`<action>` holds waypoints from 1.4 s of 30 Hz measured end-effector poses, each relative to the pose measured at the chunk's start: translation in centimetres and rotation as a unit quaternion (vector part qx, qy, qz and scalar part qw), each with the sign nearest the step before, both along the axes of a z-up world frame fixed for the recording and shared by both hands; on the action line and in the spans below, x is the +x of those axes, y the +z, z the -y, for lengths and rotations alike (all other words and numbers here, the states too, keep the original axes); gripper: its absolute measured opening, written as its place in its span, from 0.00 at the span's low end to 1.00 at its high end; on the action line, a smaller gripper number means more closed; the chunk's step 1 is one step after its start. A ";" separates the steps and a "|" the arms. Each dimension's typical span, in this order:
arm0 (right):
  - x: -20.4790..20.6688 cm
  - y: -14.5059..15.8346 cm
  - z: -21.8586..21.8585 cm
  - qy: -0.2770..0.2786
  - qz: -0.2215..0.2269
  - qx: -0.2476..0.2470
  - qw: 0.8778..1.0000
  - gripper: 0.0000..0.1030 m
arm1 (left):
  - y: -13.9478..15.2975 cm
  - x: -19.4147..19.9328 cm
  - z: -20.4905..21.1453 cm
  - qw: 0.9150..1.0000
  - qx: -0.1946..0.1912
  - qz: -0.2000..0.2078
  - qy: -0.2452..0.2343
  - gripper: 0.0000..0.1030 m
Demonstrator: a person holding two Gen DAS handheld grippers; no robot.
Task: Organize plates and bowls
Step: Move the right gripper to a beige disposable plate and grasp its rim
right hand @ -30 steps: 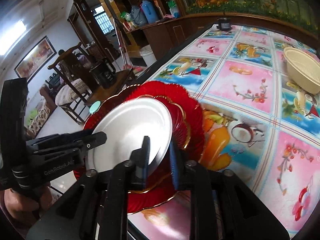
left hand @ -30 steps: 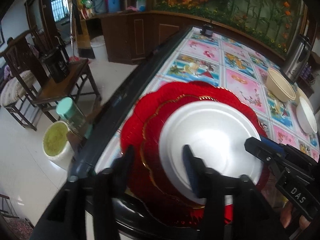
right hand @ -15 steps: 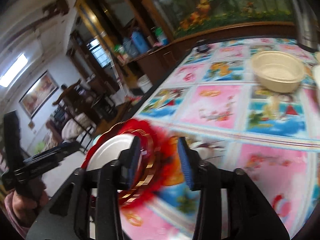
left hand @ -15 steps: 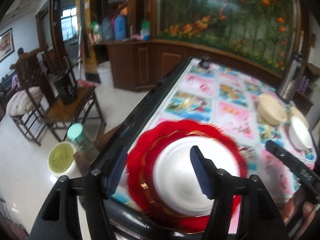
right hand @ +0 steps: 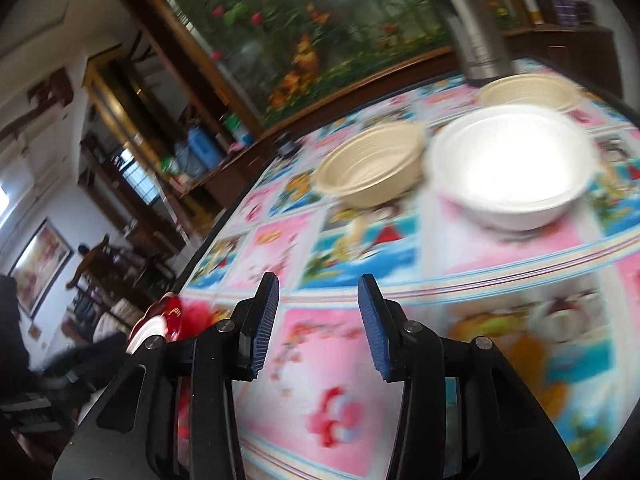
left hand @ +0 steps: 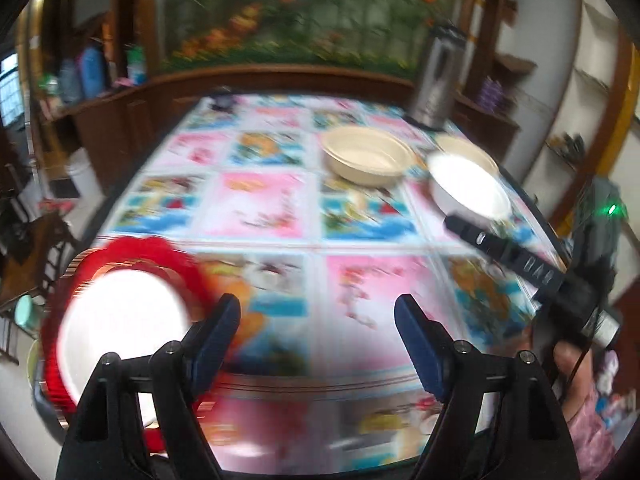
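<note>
Faintly, "DAS" reads on the right gripper, seen only from the left wrist; both it and the left gripper gape empty. White plate sits on red plate; bowls opposite.

— So where are we? Looks like somebody's home, a dining room.

— Agreed. There's a table under a glossy cloth printed with fruit and flowers, and a metal thermos flask standing at its far edge.

— And behind it a dark wooden cabinet with plastic bottles lined up on top, below a big flower mural.

— Over on the right wrist view, a framed painting hangs on a white wall, with carved wooden chairs beside it. A barred window too.

— Household furniture, tiled floor. Lived-in.
</note>
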State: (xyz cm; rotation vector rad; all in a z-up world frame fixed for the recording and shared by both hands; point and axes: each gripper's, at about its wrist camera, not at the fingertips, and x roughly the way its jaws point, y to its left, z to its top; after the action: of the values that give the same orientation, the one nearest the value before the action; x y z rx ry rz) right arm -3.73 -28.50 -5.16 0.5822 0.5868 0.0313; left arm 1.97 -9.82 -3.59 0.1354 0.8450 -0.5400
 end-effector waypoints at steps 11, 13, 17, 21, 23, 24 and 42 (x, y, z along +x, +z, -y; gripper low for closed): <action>-4.4 2.2 10.0 -0.107 0.009 0.012 0.994 0.40 | -1.7 1.1 5.3 0.998 0.013 -0.046 -0.031 0.77; -4.9 2.9 11.1 -0.129 0.016 0.009 0.991 0.40 | -1.5 1.9 6.0 0.998 0.003 -0.055 -0.030 0.77; -4.8 2.9 14.0 -0.159 0.006 0.017 0.987 0.40 | -0.7 3.5 8.1 0.998 -0.010 -0.053 -0.031 0.77; -4.0 2.4 16.6 -0.172 -0.008 0.032 0.985 0.40 | 0.1 5.7 10.4 0.998 -0.021 -0.047 -0.018 0.77; -3.2 2.3 17.1 -0.173 -0.015 0.029 0.984 0.39 | 0.3 6.7 11.7 0.999 -0.024 -0.043 -0.012 0.77; -2.7 2.3 17.5 -0.173 -0.019 0.029 0.984 0.39 | 0.3 7.0 12.4 0.999 -0.021 -0.039 -0.008 0.77; -0.6 1.8 22.0 -0.196 -0.026 0.070 0.978 0.39 | -0.8 10.4 15.1 0.997 -0.028 -0.053 0.039 0.77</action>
State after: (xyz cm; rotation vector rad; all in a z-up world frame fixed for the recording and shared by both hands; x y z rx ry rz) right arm -4.38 -50.47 -3.38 0.8299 0.5134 -0.3174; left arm 12.39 -24.89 -4.40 0.0228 0.9331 -0.5003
